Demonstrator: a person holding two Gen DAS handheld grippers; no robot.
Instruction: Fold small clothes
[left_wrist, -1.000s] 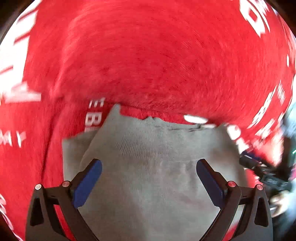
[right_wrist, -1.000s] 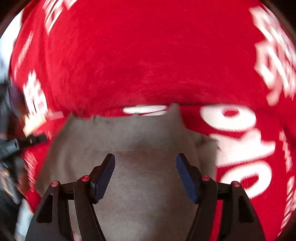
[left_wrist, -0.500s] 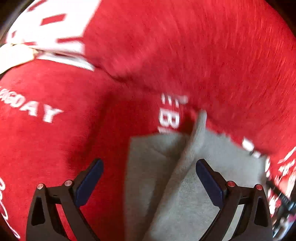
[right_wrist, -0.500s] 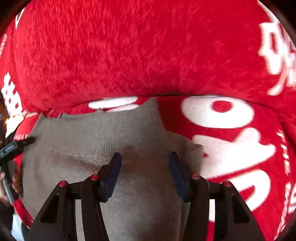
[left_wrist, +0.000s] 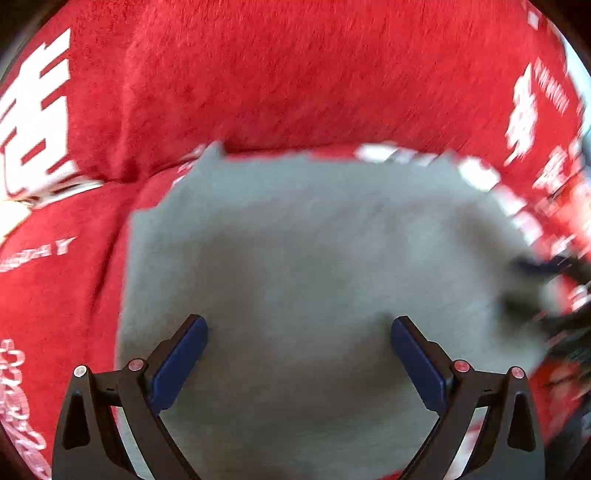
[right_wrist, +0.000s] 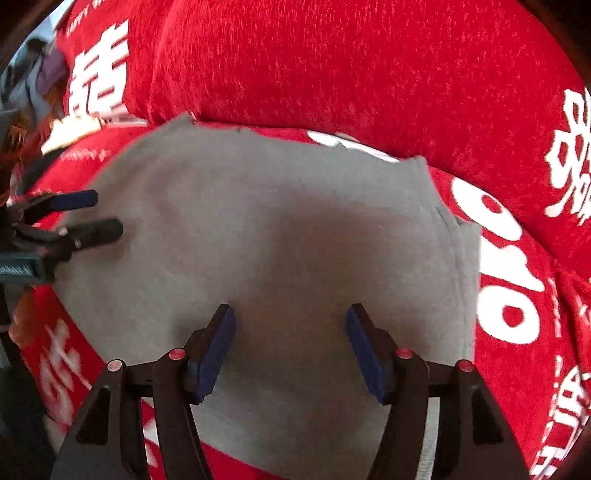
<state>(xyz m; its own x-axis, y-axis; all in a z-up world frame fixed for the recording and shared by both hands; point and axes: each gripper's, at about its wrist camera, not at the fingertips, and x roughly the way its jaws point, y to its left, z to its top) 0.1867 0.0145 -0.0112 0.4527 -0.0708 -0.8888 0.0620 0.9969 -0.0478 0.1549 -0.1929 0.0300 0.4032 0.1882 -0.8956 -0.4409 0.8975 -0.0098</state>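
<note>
A small grey knit garment (left_wrist: 314, 258) lies flat on a red cloth with white lettering (left_wrist: 295, 74); it also shows in the right wrist view (right_wrist: 277, 229). My left gripper (left_wrist: 299, 332) is open and empty, just above the garment's near part. My right gripper (right_wrist: 290, 321) is open and empty over the garment's near middle. The left gripper's fingers (right_wrist: 85, 229) show at the garment's left edge in the right wrist view. The right gripper appears blurred at the right edge of the left wrist view (left_wrist: 546, 280).
The red cloth (right_wrist: 369, 74) rises in a thick fold or cushion right behind the garment's far edge. A pale object (right_wrist: 70, 129) lies at the far left on the cloth.
The left view swung left and then back over the garment, which now lies flatter and wider. The right gripper's jaws narrowed, then opened wider again.
</note>
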